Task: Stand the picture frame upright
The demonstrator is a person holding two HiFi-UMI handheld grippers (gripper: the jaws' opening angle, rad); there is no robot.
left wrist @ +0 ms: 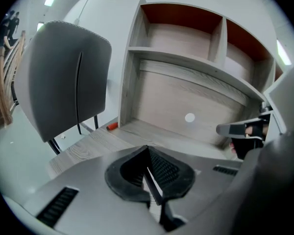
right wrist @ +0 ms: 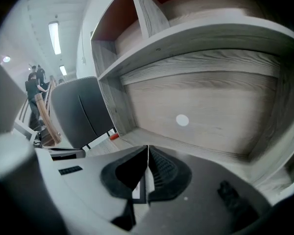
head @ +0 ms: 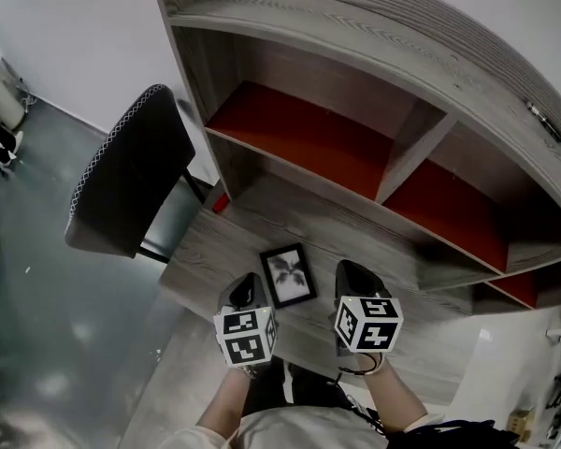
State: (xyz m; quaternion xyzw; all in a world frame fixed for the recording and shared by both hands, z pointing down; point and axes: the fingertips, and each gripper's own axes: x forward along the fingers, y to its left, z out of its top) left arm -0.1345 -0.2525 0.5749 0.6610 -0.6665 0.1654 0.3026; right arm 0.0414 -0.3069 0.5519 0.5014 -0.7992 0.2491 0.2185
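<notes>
The picture frame [head: 288, 276], black-edged with a dark leaf print on white, lies flat on the wooden desk [head: 215, 241] near its front edge. My left gripper [head: 250, 283] hovers just left of the frame and my right gripper [head: 353, 269] just right of it, neither touching it. In the left gripper view the left gripper [left wrist: 148, 151] has its jaws shut with nothing held. The right gripper [right wrist: 148, 150] likewise shows its pads meeting at the tips, with nothing held. Both point toward the desk's back panel.
A grey hutch with red-backed shelves [head: 299, 134] stands over the desk. A black chair [head: 131, 171] sits at the desk's left. A small red object [head: 221, 202] lies at the hutch's left foot. A white round dot [left wrist: 189, 117] marks the back panel.
</notes>
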